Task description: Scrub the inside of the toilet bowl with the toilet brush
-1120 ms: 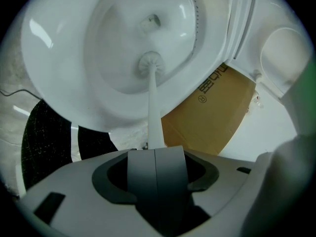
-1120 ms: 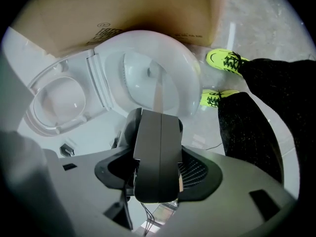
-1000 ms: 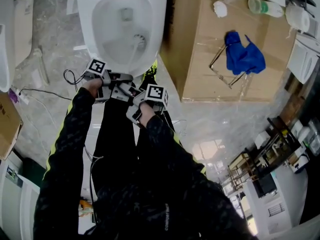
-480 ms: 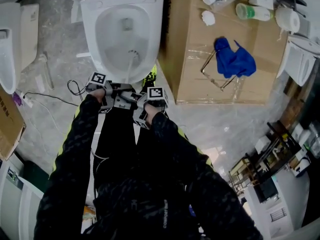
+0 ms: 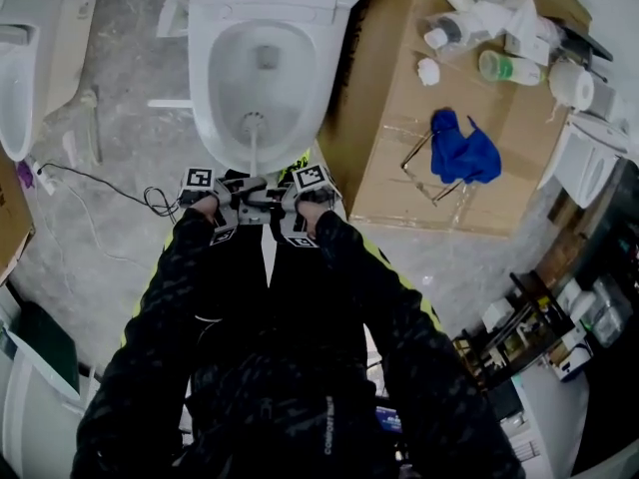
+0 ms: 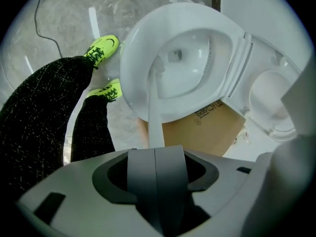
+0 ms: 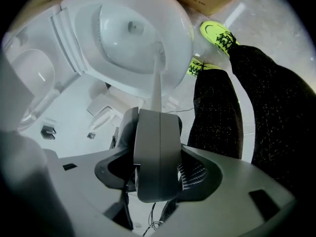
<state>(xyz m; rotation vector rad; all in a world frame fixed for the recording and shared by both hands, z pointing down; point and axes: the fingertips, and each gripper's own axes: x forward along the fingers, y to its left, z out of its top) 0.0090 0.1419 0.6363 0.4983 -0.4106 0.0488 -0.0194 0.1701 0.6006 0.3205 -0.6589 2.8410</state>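
The white toilet bowl (image 5: 205, 88) stands open at the top of the head view. The white toilet brush (image 5: 254, 124) has its head inside the bowl near the front wall, and its handle (image 5: 251, 163) runs straight back to my hands. My left gripper (image 5: 238, 196) and right gripper (image 5: 272, 200) sit side by side just in front of the rim. In the left gripper view, the left gripper (image 6: 155, 149) is shut with the handle (image 6: 154, 117) coming out of the jaws into the bowl (image 6: 197, 85). The right gripper (image 7: 159, 113) is shut the same way on the handle (image 7: 157, 85).
A large cardboard box (image 5: 399, 98) stands right of the toilet, with a blue cloth (image 5: 461, 148) and bottles (image 5: 507, 66) on top. Another white fixture (image 5: 25, 63) and a cable (image 5: 95, 183) are at the left. The person's yellow-green shoes (image 6: 102, 49) flank the bowl. Shelving (image 5: 519, 332) stands at the lower right.
The brush head has slid from the right side of the bowl to the front middle. Both grippers have drawn level and closer together, nearer the rim.
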